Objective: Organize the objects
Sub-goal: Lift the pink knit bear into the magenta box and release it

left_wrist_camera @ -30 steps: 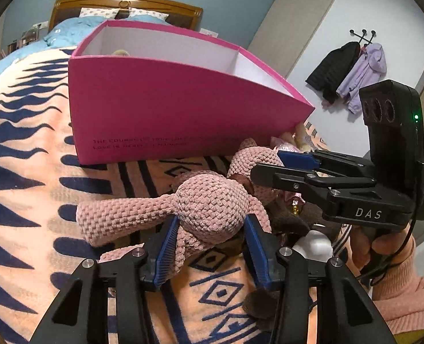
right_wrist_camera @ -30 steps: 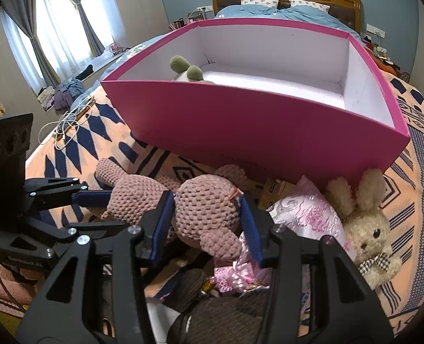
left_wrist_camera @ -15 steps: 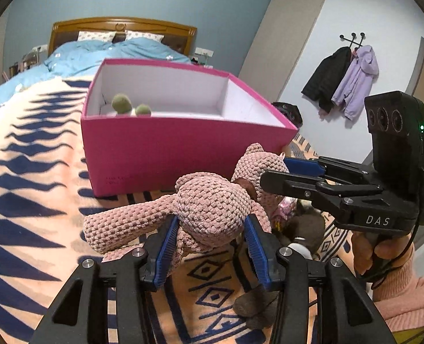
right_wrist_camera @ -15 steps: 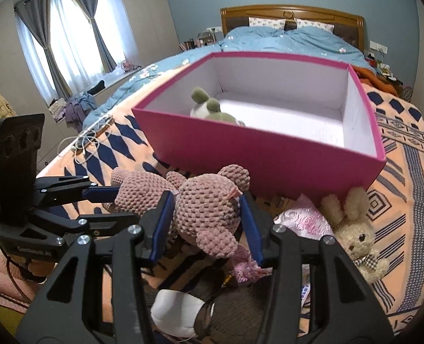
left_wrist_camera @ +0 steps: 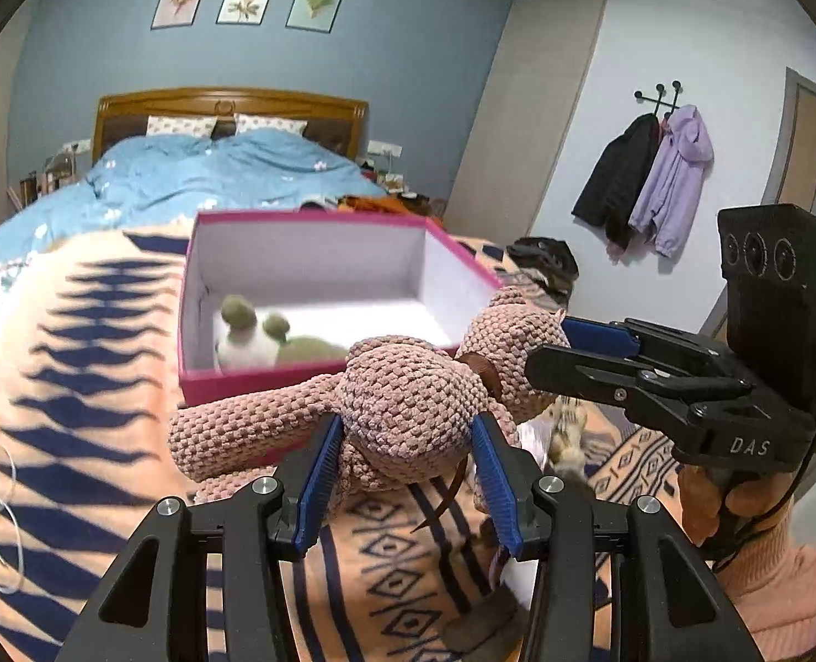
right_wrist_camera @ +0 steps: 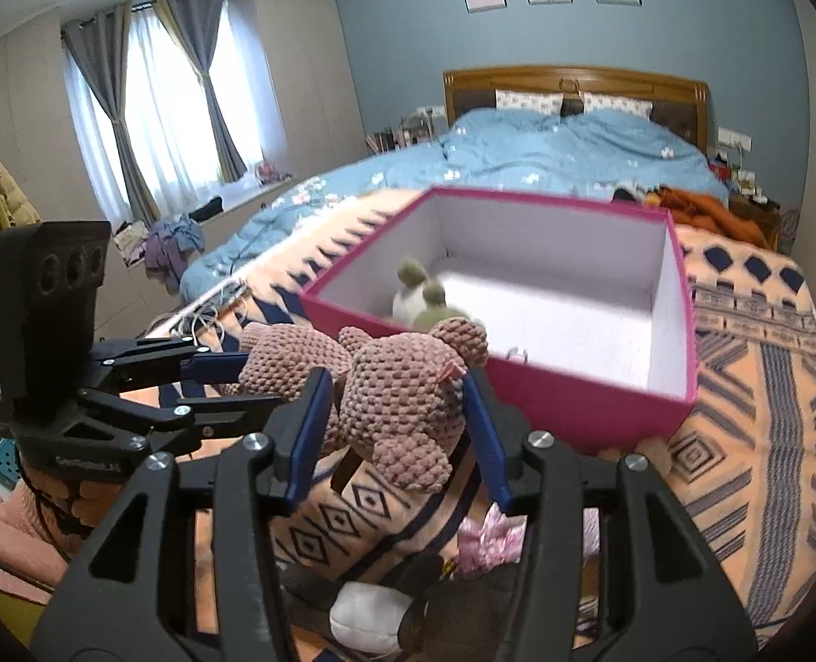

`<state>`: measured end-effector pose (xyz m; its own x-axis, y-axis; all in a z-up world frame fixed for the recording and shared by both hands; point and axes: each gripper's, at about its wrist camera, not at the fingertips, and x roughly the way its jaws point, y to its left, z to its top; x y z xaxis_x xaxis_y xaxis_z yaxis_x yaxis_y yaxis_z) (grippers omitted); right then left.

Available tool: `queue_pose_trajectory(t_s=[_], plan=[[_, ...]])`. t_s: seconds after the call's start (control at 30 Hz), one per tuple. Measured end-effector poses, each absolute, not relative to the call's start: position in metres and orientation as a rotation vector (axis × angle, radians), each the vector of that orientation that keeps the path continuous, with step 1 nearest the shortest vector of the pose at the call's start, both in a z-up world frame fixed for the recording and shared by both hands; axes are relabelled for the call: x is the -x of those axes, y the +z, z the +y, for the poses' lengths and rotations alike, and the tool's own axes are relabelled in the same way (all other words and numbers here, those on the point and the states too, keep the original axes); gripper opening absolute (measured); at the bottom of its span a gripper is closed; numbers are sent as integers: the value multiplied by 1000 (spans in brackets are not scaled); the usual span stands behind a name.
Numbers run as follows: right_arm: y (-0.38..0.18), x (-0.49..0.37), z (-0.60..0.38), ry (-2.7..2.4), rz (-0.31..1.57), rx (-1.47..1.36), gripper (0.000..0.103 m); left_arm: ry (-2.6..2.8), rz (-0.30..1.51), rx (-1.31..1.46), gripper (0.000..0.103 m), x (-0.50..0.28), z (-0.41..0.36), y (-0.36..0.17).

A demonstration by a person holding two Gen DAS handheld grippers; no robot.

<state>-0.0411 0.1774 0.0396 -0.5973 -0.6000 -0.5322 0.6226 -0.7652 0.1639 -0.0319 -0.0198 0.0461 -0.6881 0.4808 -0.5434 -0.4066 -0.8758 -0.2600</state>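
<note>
Since a second ago you had lifted the knitted pink plush toy [left_wrist_camera: 408, 402] clear of the patterned blanket [left_wrist_camera: 76, 441], and the pink box [left_wrist_camera: 319, 380], which had stood as a wall in front of you, now lay below and ahead with its white floor open to view.

Your left tongs [left_wrist_camera: 408, 469] were clamped on one rounded end of the toy, the blue pads pressing into the knit. Your right tongs [right_wrist_camera: 394, 419] held the other end, the head with its round ears; their jaws were easing apart slightly, yet the pads were on the knit at both sides, so the hold looked intact.

The toy's long axis ran across between your two hands, roughly parallel to the near wall of the box. It hung in the air just short of that wall and above its rim, with one loose limb trailing off to the left in the left wrist view.

The box lay straight ahead of both tongs, neither hand clearly nearer. A green and white plush [right_wrist_camera: 419, 303] already sat in the near left part of the box, so the free space seemed to be further in and to the right.
</note>
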Motion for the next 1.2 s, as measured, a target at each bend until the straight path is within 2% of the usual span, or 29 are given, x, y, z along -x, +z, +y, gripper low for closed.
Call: queue_pose_trajectory(t_s=[0.53, 1.0, 1.2], plan=[[83, 79, 177, -2381, 21, -629, 53, 2582, -94, 749, 49, 86, -15, 87], [79, 140, 185, -2393, -91, -702, 56, 2596, -56, 820, 50, 147, -5, 80], [70, 158, 181, -2410, -74, -755, 59, 2584, -84, 869, 50, 169, -5, 68]])
